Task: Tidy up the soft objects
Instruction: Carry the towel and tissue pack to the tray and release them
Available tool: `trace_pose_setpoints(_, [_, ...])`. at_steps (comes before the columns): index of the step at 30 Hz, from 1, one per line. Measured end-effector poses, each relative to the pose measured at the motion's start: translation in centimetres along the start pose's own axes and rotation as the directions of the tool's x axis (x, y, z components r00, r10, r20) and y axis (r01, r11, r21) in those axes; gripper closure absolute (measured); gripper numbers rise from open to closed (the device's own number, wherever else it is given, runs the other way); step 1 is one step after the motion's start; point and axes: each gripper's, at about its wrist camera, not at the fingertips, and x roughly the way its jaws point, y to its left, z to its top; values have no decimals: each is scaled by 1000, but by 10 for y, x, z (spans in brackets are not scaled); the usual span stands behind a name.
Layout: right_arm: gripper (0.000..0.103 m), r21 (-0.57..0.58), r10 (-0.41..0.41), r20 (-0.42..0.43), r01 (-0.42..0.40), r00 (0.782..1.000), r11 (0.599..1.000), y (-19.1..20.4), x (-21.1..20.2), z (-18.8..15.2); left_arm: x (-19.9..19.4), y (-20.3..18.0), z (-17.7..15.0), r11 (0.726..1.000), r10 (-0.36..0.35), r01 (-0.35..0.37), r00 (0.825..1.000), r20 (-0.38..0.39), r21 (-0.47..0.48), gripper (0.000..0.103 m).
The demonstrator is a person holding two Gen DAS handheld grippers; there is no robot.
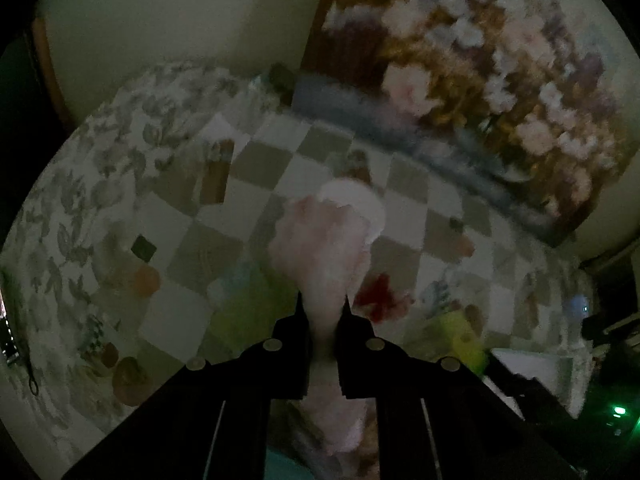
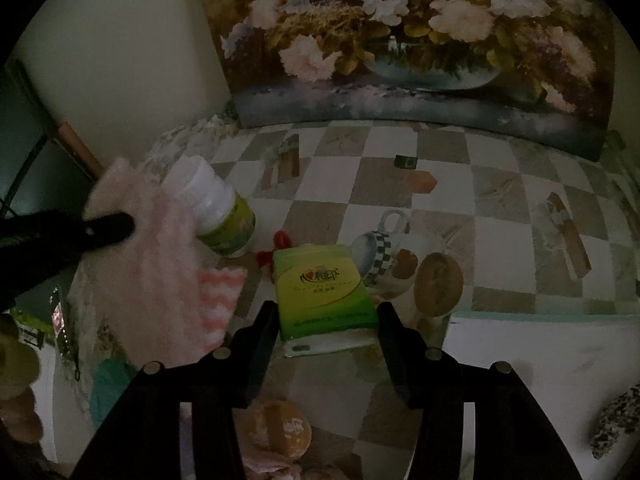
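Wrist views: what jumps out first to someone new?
The big floral painting leaning against the wall behind the checkered tablecloth. Next, the green tissue pack held between the right gripper jaws, in front of a tilted white bottle. In the left view, the left gripper is shut on a fluffy pink cloth hanging above the table.

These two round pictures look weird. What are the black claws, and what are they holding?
A person holds a pinching tool in each hand, with a camera looking along its two black fingers. The left gripper is shut on a fluffy pink cloth. The right gripper grips a green tissue pack. Its picture also shows the other tool lifting the cloth beside a white bottle, above the checkered tablecloth. A flower painting stands behind.
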Motion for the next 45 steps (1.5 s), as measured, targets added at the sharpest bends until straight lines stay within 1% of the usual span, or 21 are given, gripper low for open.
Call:
trace_pose_setpoints(2, [50,0,-4,-9,4,1000,1000,-1,2,-1,13,3,-3,1000,31,-31,999,-33,-1,92])
trace_pose_setpoints(5, [50,6,-6,-18,6,1000,1000,-2,4,-2,18,9,-4,999,26,-27,998,-49,-26,92])
trace_pose_setpoints(7, [50,10,-7,-20,7,1000,1000,-4,4,-2,11,11,-4,999,13,-14,1000,-23,-40,92])
trace_pose_setpoints(11, [50,15,-8,-19,8,1000,1000,-5,2,-2,-3,5,-1,999,-12,13,1000,24,-30,94])
trace_pose_setpoints(18, [50,22,6,27,-6,1000,1000,-7,-14,3,-31,-6,5,999,-52,52,994,93,-4,94])
trace_pose_setpoints(22, [50,27,14,61,-16,998,1000,-8,-30,7,-57,-15,6,997,-82,80,985,153,20,95])
trace_pose_setpoints(27, [50,41,21,131,-27,991,999,-12,-61,12,-92,-30,4,993,-108,97,967,228,62,95])
trace_pose_setpoints(32, [50,62,8,198,-21,980,998,-17,-98,13,-126,-49,-4,990,-126,100,947,297,100,95])
trace_pose_setpoints(35, [50,87,-17,242,-4,970,996,-24,-124,12,-141,-61,-11,988,-128,92,936,327,124,95])
trace_pose_setpoints(40, [50,138,-63,294,23,954,990,-41,-160,4,-158,-87,-29,979,-145,84,927,347,183,95])
trace_pose_setpoints(45, [50,211,-117,306,52,945,976,-67,-182,-14,-165,-116,-57,961,-186,98,921,343,257,95])
